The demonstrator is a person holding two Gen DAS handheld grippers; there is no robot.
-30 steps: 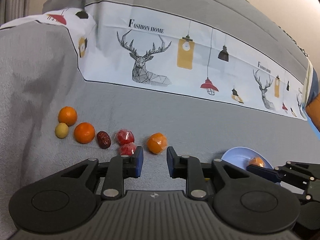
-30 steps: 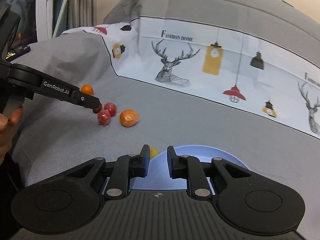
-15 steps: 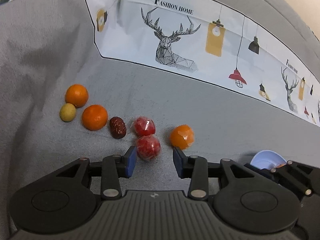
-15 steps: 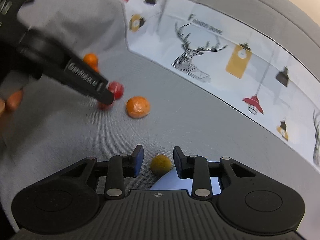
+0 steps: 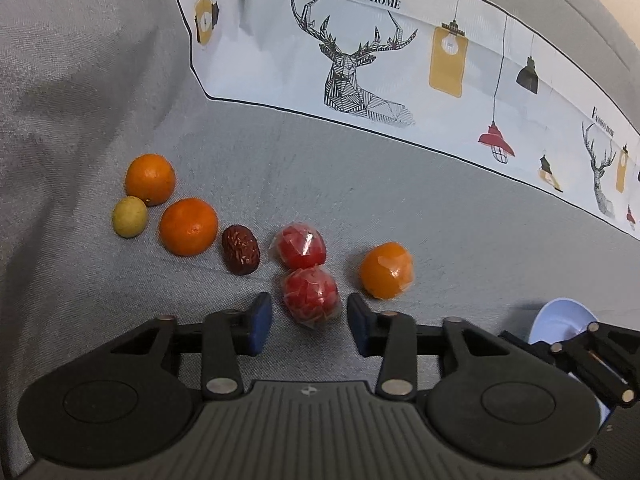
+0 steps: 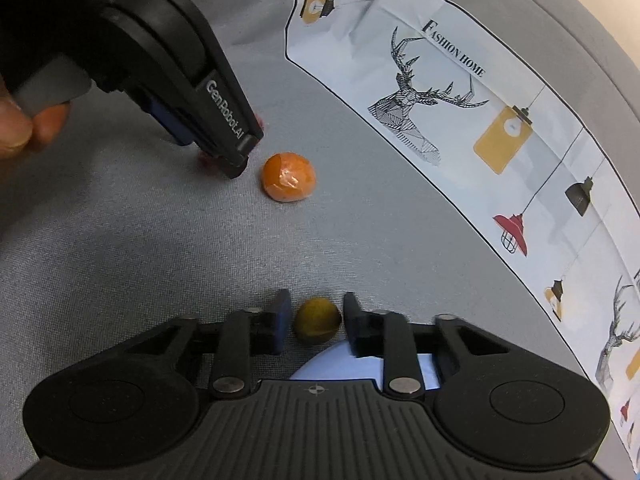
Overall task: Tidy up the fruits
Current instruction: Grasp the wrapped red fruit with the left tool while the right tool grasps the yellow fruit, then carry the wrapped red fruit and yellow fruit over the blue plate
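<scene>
Wrapped red fruit (image 5: 311,297) between parted left jaws, yellow fruit (image 6: 317,320) between parted right.

- Right gripper (image 6: 313,322) low over grey cloth (image 6: 160,264), jaws just closing, small yellow-brown fruit (image 6: 317,320) between pads, narrow gaps either side.
- Pale blue plate (image 6: 340,364) directly beneath the fingers.
- Wrapped orange fruit (image 6: 289,176) farther off.
- Left gripper (image 6: 236,160) beside it, tip down on the cloth.

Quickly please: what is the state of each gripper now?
Left gripper: closing, wrapped red fruit between jaws, untouched.
Right gripper: closing, small yellow-brown fruit between jaws, untouched.
</scene>
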